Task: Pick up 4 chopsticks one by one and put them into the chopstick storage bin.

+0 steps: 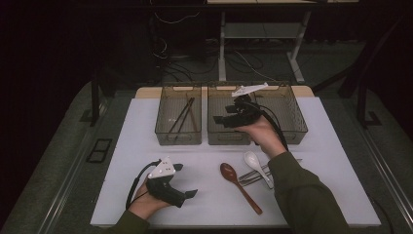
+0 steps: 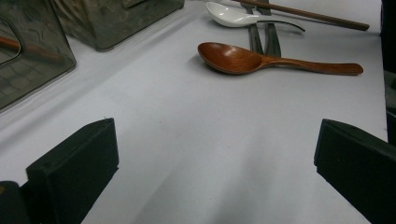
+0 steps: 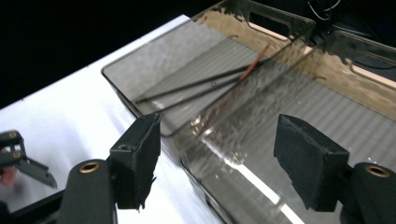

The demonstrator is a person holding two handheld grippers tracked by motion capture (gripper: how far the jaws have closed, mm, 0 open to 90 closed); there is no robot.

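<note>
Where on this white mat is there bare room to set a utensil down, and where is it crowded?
The white mat is bare right of the cutlery, and between the left bin and the left gripper. A narrower strip lies between that gripper and the wooden spoon. It is crowded where the wooden spoon, white spoon and metal cutlery cluster.

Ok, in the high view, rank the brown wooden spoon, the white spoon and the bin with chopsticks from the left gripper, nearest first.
From the left gripper:
1. Brown wooden spoon, just to its right on the mat.
2. Bin with chopsticks, up the mat beyond the gripper, and white spoon, further right past the brown one: too close to call.
</note>
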